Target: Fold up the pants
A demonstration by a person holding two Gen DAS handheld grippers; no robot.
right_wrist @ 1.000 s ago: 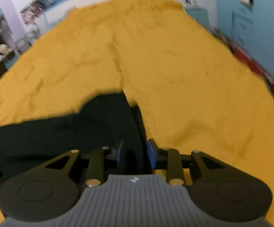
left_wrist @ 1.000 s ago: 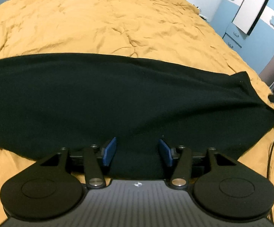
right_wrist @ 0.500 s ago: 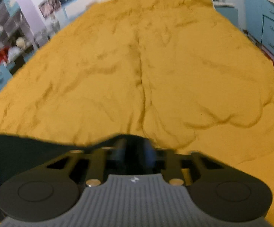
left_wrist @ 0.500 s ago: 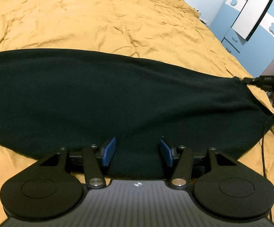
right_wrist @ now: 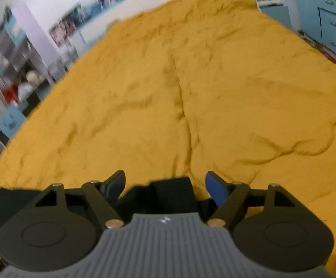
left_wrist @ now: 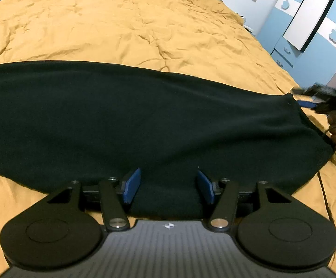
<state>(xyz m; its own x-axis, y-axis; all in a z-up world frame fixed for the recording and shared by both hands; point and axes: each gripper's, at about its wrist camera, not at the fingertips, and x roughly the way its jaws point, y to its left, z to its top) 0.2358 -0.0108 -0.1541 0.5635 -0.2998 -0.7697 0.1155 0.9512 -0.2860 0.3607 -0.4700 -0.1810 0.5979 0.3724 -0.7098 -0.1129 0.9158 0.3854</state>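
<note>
Black pants (left_wrist: 144, 125) lie flat in a long band across the orange bedspread (left_wrist: 121, 27). My left gripper (left_wrist: 168, 185) is open, its blue pads spread over the near edge of the pants, holding nothing. My right gripper (left_wrist: 307, 103) shows at the far right of the left wrist view, beside the pants' right end corner. In the right wrist view the right gripper (right_wrist: 165, 185) is open, and a bit of black pants fabric (right_wrist: 170, 190) lies loose between and below its fingers.
The bedspread (right_wrist: 191, 92) stretches far ahead. Blue and white cabinets (left_wrist: 311, 23) stand past the bed's right edge. A black cable (left_wrist: 325, 197) lies on the bed at right. Shelves and clutter (right_wrist: 17, 69) stand at the left of the bed.
The right gripper was shut on the pants' end, carried it out to the right, and has now opened and let go. The pants lie stretched longer. The left gripper stayed open.
</note>
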